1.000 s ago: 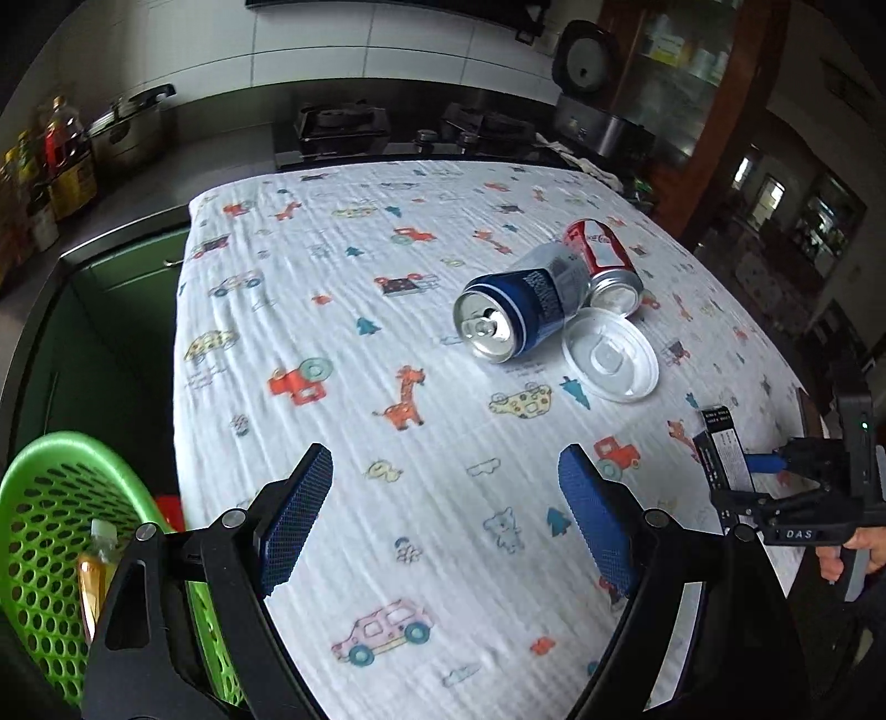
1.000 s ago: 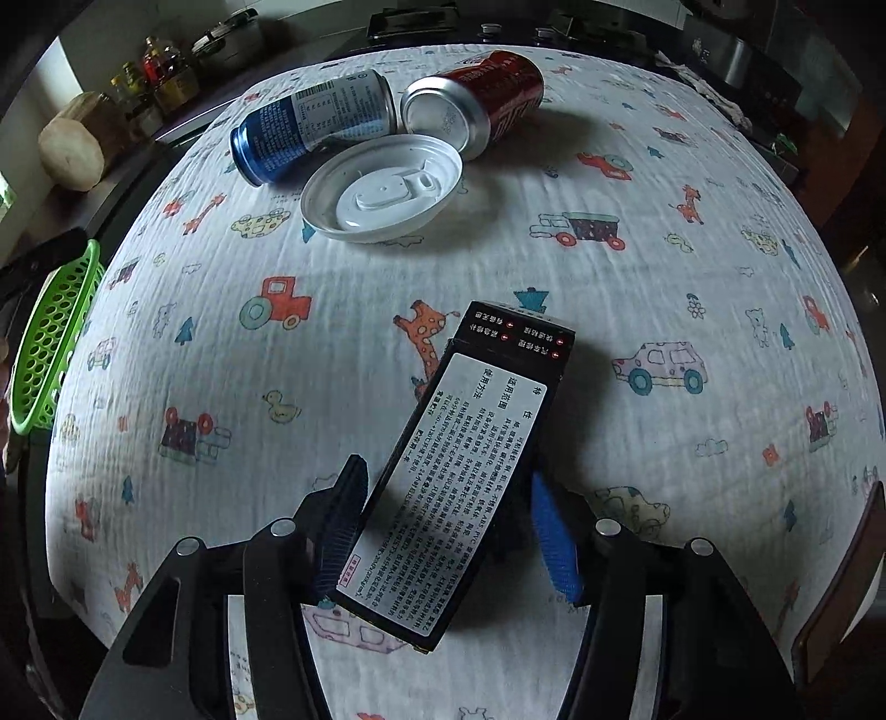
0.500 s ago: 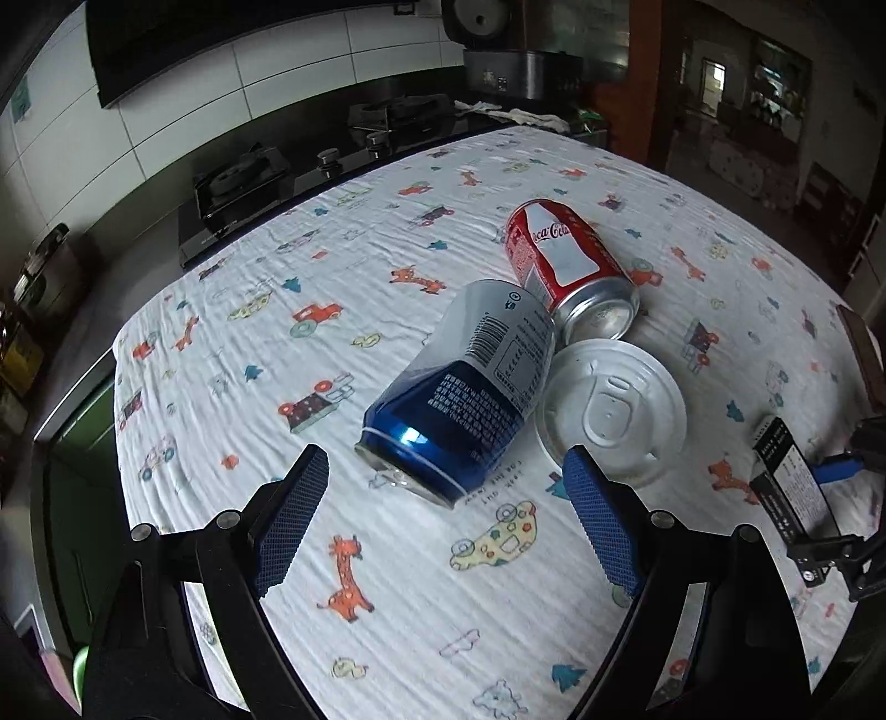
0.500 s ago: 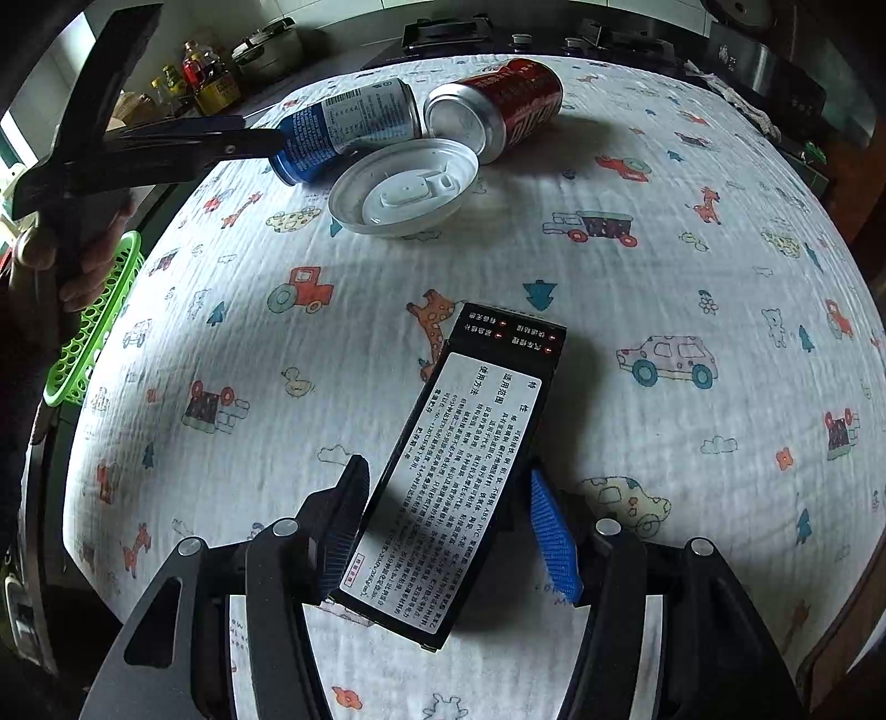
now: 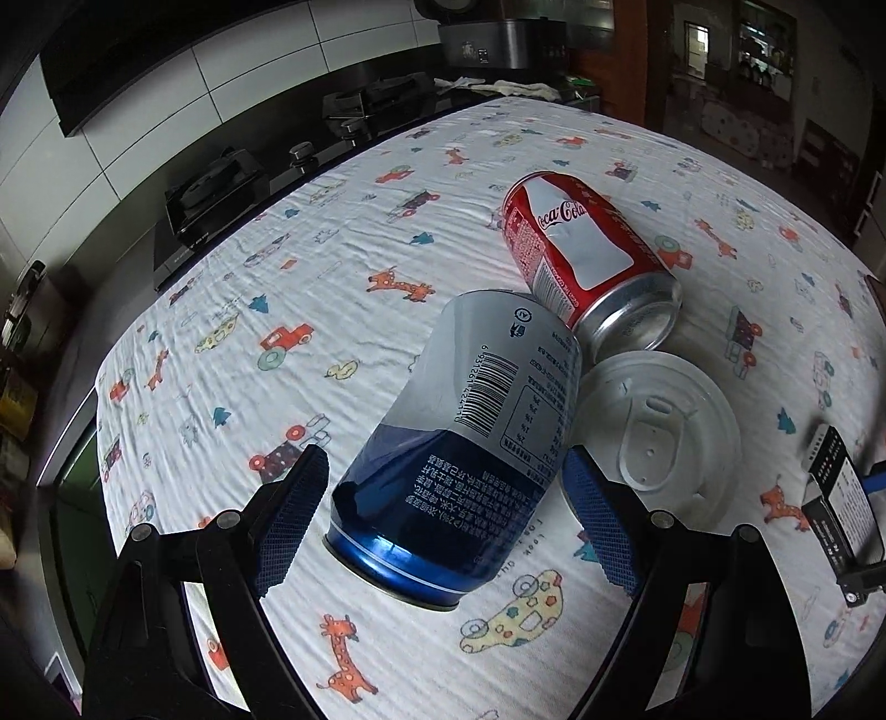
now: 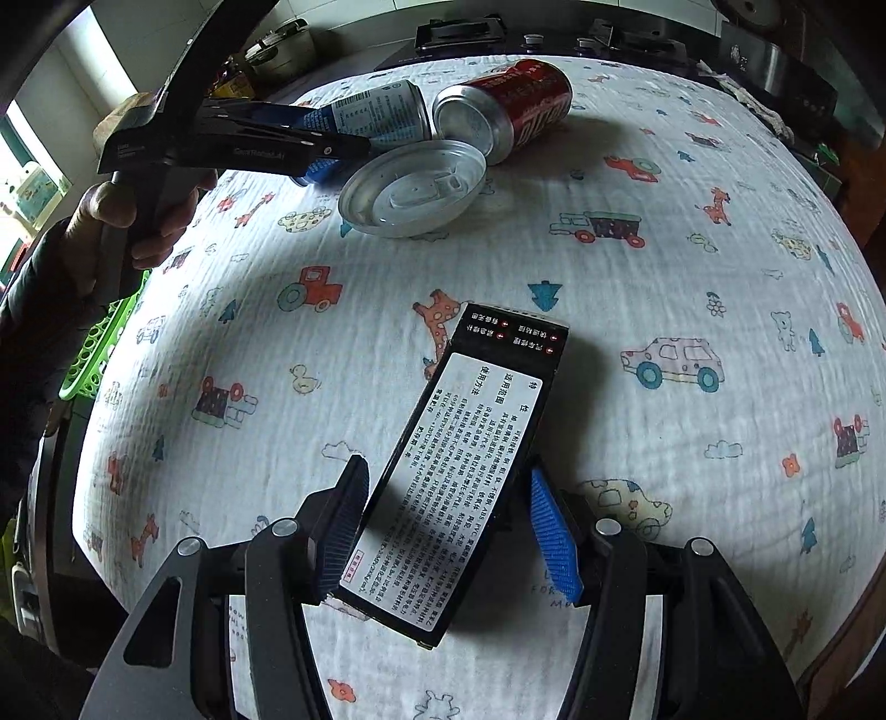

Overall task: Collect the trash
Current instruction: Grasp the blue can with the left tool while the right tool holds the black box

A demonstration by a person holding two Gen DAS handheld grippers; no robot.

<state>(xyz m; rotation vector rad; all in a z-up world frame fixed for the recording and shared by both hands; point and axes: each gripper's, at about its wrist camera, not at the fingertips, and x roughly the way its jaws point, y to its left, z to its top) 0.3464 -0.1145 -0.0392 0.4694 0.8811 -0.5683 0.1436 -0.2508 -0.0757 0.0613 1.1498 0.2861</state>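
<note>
A blue and silver can lies on its side on the cartoon-print cloth, between the fingers of my open left gripper; the pads stand a little clear of its sides. A red cola can and a white plastic lid lie just beyond it, touching. My right gripper is shut on a black box with a white label, tilted over the cloth. The box also shows at the right edge of the left wrist view. The left gripper shows in the right wrist view at the blue can.
A green mesh basket sits off the table's left edge. A stove and a cooker stand behind the table. The person's hand holds the left gripper's handle.
My left gripper has moved forward from the table's near edge to the blue can, which now lies between its fingers. The right gripper and black box have barely moved.
</note>
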